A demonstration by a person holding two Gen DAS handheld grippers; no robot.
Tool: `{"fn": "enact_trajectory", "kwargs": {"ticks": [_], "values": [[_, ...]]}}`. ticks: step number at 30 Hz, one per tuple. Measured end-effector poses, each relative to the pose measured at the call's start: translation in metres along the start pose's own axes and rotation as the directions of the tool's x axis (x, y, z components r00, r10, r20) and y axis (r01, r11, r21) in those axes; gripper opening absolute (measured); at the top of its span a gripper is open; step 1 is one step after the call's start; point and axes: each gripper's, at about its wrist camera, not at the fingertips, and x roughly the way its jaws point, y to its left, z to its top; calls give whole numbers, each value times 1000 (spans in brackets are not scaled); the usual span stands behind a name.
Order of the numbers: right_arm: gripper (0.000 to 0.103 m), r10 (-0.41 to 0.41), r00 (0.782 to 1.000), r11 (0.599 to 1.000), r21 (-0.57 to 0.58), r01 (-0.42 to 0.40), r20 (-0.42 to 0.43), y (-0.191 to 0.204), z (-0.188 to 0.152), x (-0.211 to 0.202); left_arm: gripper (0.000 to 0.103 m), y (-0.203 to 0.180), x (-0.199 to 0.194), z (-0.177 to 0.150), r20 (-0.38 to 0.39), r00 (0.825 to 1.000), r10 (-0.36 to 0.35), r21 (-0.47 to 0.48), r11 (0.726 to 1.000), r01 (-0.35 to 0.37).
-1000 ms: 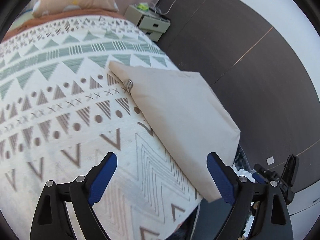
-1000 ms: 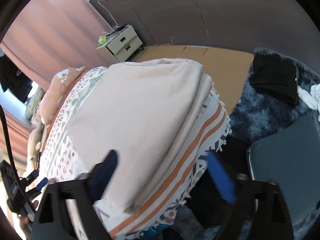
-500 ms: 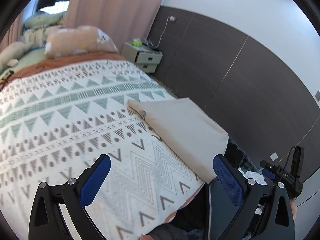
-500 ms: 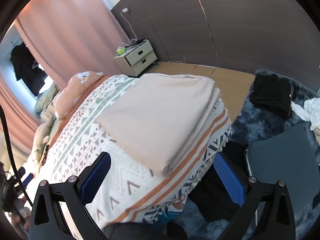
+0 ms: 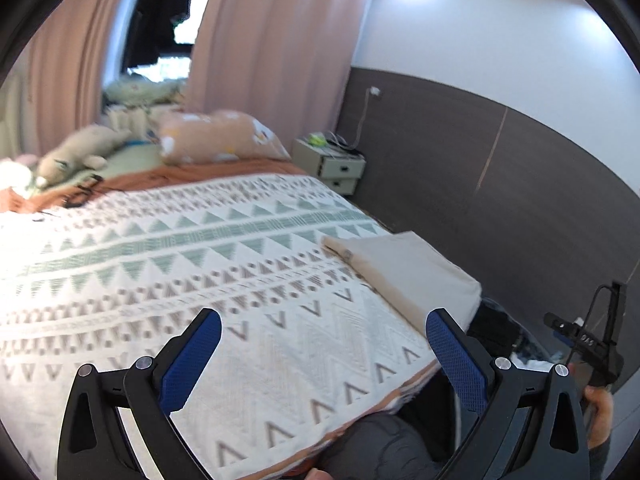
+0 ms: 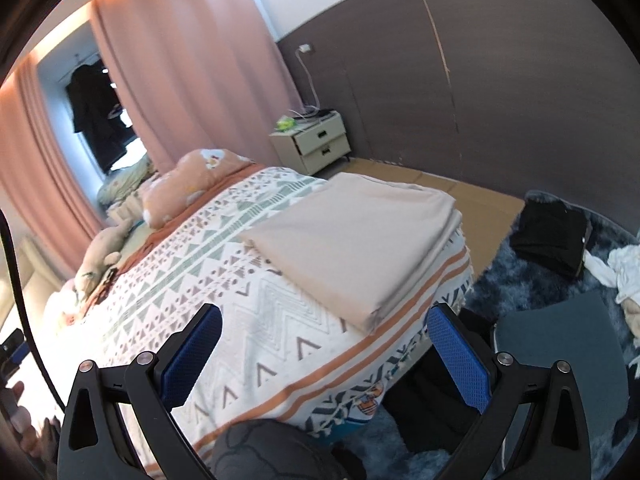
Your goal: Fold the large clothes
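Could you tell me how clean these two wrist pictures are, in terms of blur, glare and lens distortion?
Left wrist view: the patterned bedspread is smeared by motion blur and washed out toward its left edge, and the window is overexposed. Right wrist view: sharper, the folded beige garment reads clearly, with only a bright patch at the bed's far left. Both views: fisheye bending curves the walls, with a dark round border.

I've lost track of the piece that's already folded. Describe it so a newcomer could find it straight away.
Start at the bed with the white geometric-patterned bedspread. Go to its foot corner on the side facing the dark panelled wall. There lies the folded beige garment, a flat rectangular stack; it is the only plain, unpatterned fabric on the bedspread, unlike the peach printed pillow at the head.
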Motion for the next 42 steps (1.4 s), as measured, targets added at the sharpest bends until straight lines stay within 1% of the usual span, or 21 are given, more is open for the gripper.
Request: {"fn": "enact_trajectory", "kwargs": {"ticks": [4,10,15,19,21,23,28,30,34,38,42], "values": [[103,28,999,999,-47,-27,29,20,-11,-18,102,12,-28,-14,22,1000,14,-18,1000,-14],[103,63,996,992,-110,-57,55,49,-30,-38,102,27,-64,-39,65,995,79,-29,997,-77],[103,76,995,986,-151,-65,67,64,-47,-49,102,40,-89,-62,88,988,123,-40,992,-120],[103,80,995,979,-192,-67,60,76,-62,-55,102,48,-109,-79,109,979,170,-49,985,-166],[103,85,995,976,-204,-71,56,81,-69,-58,102,49,-122,-88,129,975,181,-52,983,-176],[103,92,995,973,-216,-79,49,85,-75,-62,102,51,-134,-95,147,966,211,-60,977,-204],[103,115,992,965,-243,-100,47,96,-88,-70,102,53,-160,-111,177,953,244,-90,969,-231],[103,134,990,963,-240,-119,48,99,-93,-73,102,53,-169,-117,190,944,269,-85,963,-257],[103,172,984,957,-245,-154,53,106,-101,-74,102,51,-181,-129,202,932,302,-56,953,-297],[103,178,983,952,-261,-159,51,116,-113,-70,102,55,-184,-145,201,929,312,-71,950,-304],[103,168,986,945,-288,-156,16,126,-128,-59,102,57,-182,-156,185,924,335,-57,942,-331]]}}
